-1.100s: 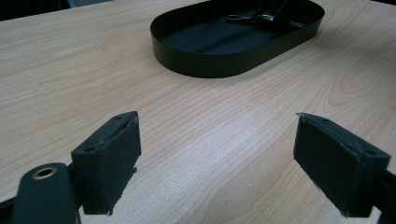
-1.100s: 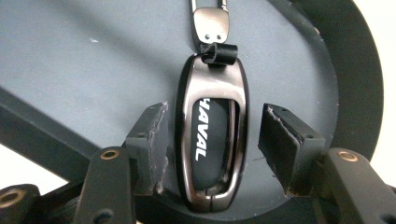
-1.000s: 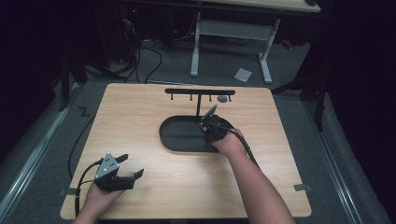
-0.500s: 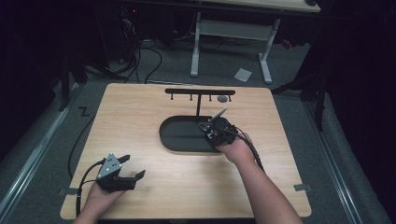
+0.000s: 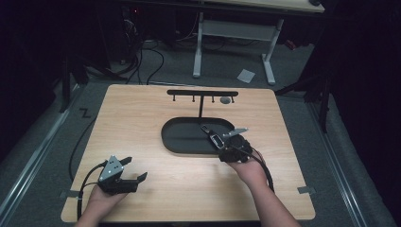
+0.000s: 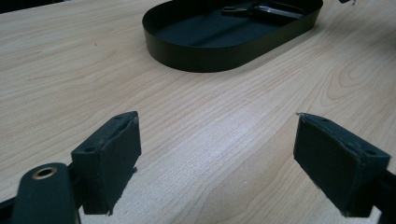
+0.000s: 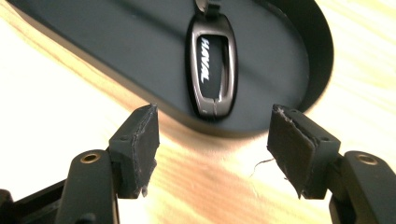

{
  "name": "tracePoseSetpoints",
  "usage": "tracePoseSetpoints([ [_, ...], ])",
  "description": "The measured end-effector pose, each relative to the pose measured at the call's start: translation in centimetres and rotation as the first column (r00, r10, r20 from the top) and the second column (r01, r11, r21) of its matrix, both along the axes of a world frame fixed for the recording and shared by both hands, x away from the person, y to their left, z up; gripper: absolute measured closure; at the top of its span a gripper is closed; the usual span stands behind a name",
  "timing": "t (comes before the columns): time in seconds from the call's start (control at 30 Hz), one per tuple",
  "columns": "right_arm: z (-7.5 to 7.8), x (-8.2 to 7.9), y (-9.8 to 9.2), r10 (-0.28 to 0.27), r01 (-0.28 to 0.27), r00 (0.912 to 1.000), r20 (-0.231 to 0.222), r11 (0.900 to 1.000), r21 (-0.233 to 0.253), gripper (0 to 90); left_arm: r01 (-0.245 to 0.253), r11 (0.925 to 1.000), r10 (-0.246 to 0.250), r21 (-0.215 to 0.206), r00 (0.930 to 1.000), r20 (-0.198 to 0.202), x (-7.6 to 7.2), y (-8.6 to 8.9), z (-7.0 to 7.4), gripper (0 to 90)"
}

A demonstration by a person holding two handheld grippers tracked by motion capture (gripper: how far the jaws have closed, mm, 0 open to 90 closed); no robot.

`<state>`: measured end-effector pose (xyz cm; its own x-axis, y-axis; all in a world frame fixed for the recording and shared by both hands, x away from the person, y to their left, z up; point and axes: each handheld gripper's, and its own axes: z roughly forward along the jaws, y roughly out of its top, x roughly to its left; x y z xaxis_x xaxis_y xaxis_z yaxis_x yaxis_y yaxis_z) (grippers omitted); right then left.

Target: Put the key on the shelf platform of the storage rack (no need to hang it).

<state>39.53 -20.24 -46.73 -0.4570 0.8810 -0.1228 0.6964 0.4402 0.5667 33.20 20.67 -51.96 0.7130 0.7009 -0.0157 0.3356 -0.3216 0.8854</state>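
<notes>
A dark key fob (image 7: 210, 70) with white lettering lies flat in the right end of a black oval tray (image 7: 299, 56). My right gripper (image 7: 212, 116) stands open just outside the tray's near rim, its jaws either side of the fob's near end and apart from it. From above, the right gripper (image 5: 226, 146) sits at the tray's (image 5: 184, 144) near right rim, pointing at the fob (image 5: 215, 139). My left gripper (image 5: 136, 169) rests open and empty at the table's near left. Its own view has the left gripper (image 6: 217, 126) over bare wood, the tray (image 6: 210, 51) ahead.
A black T-shaped hook rack (image 5: 202, 93) stands behind the tray, with a small grey object (image 5: 225, 100) under its right end. The wooden table (image 5: 132, 127) has open room on its left half. Cables and a desk frame (image 5: 231, 33) lie on the floor beyond.
My right gripper has drawn back from over the tray toward the person, to the near rim. The key fob stays in the tray. The left gripper has not moved.
</notes>
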Motion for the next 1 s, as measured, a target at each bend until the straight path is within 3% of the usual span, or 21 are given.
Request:
tracePoseSetpoints([
  [0.23, -0.9, -2.5, -1.9, -0.034, 0.030, 0.9973, 0.065, 0.998, 0.062, 31.5, 0.003, 0.9999, -0.003, 0.010, 1.0000, -0.001, 0.0, -0.1, -0.1, 15.6],
  [0.27, -1.3, -3.4, -2.4, -0.045, 0.037, 0.9946, 0.093, 0.996, 0.079, 30.5, 0.003, 0.9999, -0.003, 0.011, 1.0000, -0.001, -0.1, -0.2, -0.1, 15.6],
  [0.43, -2.2, -5.6, -3.2, -0.054, 0.038, 0.9873, 0.149, 0.993, 0.108, 26.1, -0.002, 1.0000, 0.002, 0.007, 0.9999, 0.010, -0.2, -0.3, 0.0, 15.6],
  [0.63, -3.3, -7.9, -3.1, -0.072, 0.040, 0.9774, 0.199, 0.987, 0.159, 21.9, -0.007, 0.9999, 0.007, 0.009, 0.9999, 0.012, -0.4, -0.3, 0.0, 15.5],
  [0.7, -4.6, -10.7, -2.9, -0.133, 0.066, 0.9550, 0.265, 0.966, 0.249, 24.7, -0.009, 0.9998, 0.009, 0.017, 0.9999, 0.005, -0.4, -0.3, -0.1, 15.5],
  [0.73, -5.2, -11.6, -2.8, -0.140, 0.062, 0.9538, 0.266, 0.957, 0.282, 25.4, -0.010, 0.9998, 0.010, 0.018, 0.9999, 0.003, -0.4, -0.3, -0.2, 15.5],
  [0.77, -5.2, -11.7, -2.6, -0.113, 0.041, 0.9675, 0.226, 0.952, 0.303, 19.1, -0.008, 0.9997, 0.008, 0.021, 1.0000, 0.001, -0.4, -0.3, -0.2, 15.5],
  [0.8, -5.1, -11.7, -2.2, -0.073, 0.009, 0.9718, 0.224, 0.962, 0.274, 15.6, -0.008, 0.9997, 0.008, 0.021, 1.0000, 0.001, -0.4, -0.3, -0.2, 15.5],
  [0.83, -5.1, -11.7, -2.0, -0.057, -0.004, 0.9666, 0.250, 0.972, 0.235, 16.0, -0.012, 0.9996, 0.012, 0.024, 0.9999, 0.002, -0.4, -0.4, -0.2, 15.5],
  [0.87, -5.1, -11.5, -2.0, -0.060, 0.001, 0.9622, 0.266, 0.976, 0.217, 16.0, -0.014, 0.9996, 0.014, 0.026, 0.9999, 0.001, -0.4, -0.4, -0.3, 15.5],
  [0.93, -5.3, -11.1, -2.1, -0.088, 0.021, 0.9664, 0.242, 0.964, 0.265, 15.9, -0.014, 0.9995, 0.014, 0.028, 0.9999, -0.002, -0.3, -0.5, -0.3, 15.4],
  [1.0, -5.4, -10.9, -1.9, -0.073, 0.007, 0.9673, 0.243, 0.966, 0.259, 15.8, -0.011, 0.9992, 0.011, 0.038, 0.9999, -0.004, -0.3, -0.5, -0.4, 15.4],
])
